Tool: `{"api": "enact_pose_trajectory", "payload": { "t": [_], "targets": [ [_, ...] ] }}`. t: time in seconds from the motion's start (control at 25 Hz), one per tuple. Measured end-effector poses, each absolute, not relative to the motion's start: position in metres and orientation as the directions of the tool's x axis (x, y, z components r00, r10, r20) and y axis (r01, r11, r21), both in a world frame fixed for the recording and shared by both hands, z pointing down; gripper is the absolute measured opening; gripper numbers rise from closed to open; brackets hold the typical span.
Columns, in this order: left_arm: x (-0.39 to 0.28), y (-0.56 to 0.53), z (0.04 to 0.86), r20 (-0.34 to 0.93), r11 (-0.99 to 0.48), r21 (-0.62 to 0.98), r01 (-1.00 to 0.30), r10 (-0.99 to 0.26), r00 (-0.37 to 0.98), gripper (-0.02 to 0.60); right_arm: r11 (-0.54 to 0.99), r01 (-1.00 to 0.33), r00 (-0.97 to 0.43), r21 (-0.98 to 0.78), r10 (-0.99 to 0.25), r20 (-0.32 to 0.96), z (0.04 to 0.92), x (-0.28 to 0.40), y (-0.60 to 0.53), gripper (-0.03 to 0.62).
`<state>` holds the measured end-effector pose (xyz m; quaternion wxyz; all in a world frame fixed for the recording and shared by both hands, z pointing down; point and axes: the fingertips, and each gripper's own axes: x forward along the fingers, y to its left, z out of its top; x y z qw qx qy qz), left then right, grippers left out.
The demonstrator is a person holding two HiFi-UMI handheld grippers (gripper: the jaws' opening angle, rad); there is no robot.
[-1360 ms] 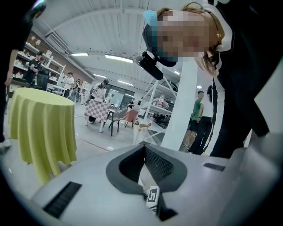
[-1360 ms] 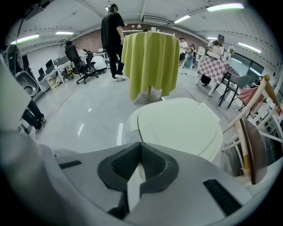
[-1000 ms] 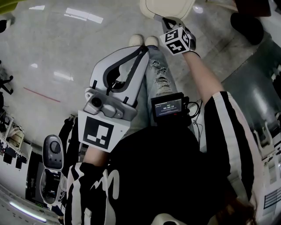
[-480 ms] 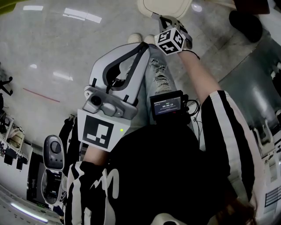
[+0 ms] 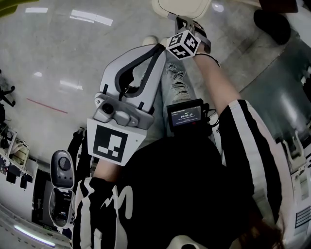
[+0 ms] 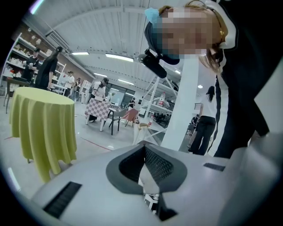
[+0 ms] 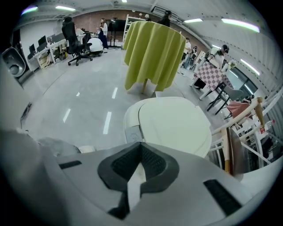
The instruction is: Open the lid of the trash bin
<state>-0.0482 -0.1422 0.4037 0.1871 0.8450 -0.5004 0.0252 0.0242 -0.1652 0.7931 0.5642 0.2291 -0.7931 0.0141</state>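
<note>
The cream trash bin [image 5: 182, 6] stands on the floor at the top edge of the head view, its lid [image 7: 174, 123] down flat. My right gripper [image 5: 181, 20] reaches toward it, the marker cube just below the bin's near rim. In the right gripper view the right gripper [image 7: 141, 144] is shut and empty, with the lid's front edge right beyond its tip. My left gripper [image 5: 159, 48] is held close to the body over the legs, also shut on nothing. In its own view the left gripper [image 6: 143, 145] points up and away from the bin.
A round table draped in yellow cloth [image 7: 152, 53] stands behind the bin. A wooden rack [image 7: 241, 132] is at the bin's right. The wearer's shoes [image 5: 150, 40] sit just left of the bin. Grey glossy floor [image 5: 63, 53] spreads to the left.
My right gripper has crept up and slightly left, closer to the bin's rim. The left gripper has shifted a little; both stay shut.
</note>
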Motion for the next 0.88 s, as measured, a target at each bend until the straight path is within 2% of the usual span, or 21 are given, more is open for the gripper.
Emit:
{"api": "enact_pose_trajectory", "payload": {
  "t": [0.12,0.6,0.88],
  "targets": [
    [-0.051,-0.143,0.415,0.268,-0.410,0.282,-0.867,-0.834,0.482,0.008,0.891,-0.373,-0.235,0.260,-0.362,0.902,0.795,0.025,-0.165,0.005],
    [-0.060,-0.143,0.439,0.350,-0.344,0.305,-0.888,-0.827,0.441,0.008,0.920,-0.175,-0.165,0.350,-0.378,0.911,0.802,0.024,-0.162,0.002],
    [-0.063,-0.142,0.441,0.337,-0.333,0.319,-0.887,-0.835,0.435,0.006,0.919,-0.219,-0.164,0.327,-0.365,0.916,0.803,0.025,-0.165,0.000]
  ]
}}
